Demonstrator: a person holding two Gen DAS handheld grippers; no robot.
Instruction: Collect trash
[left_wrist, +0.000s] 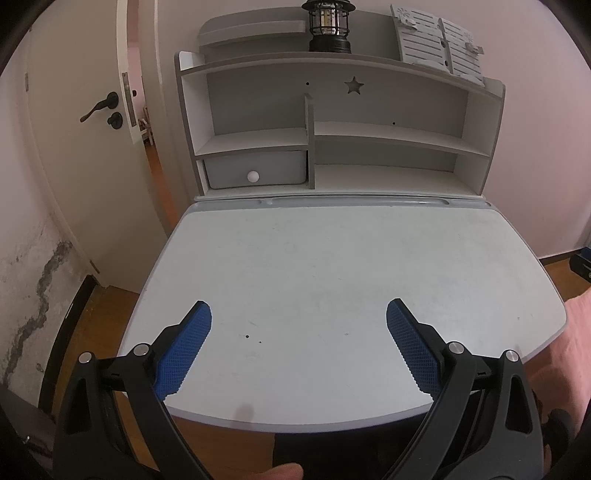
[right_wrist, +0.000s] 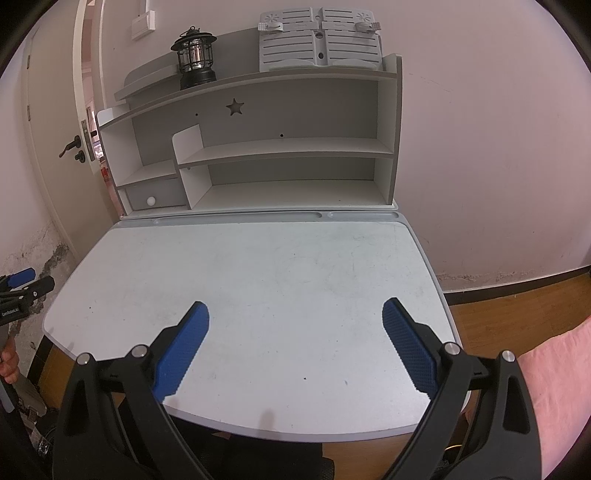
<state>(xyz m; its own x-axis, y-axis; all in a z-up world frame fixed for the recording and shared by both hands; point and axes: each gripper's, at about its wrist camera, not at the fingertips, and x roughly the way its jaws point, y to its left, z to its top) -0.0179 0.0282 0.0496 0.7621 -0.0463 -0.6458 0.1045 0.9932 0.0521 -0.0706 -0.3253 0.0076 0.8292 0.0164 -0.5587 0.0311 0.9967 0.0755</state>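
Now, left gripper (left_wrist: 298, 325): hovering wide open, holding nothing.
Right gripper (right_wrist: 295, 325): hovering wide open, empty.
Desk (right_wrist: 258, 280): showing no trash.
Shelf: lantern (right_wrist: 194, 59) and book stand (right_wrist: 319, 40) standing on top.

White desk (left_wrist: 332, 266) with shelf hutch (left_wrist: 332, 125), pale walls, wooden floor (right_wrist: 517, 310).

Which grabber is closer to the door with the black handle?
Left. The left gripper hovers over the desk's near edge on the side toward the door. The right gripper hovers farther toward the desk's other side. Both have jaws open.
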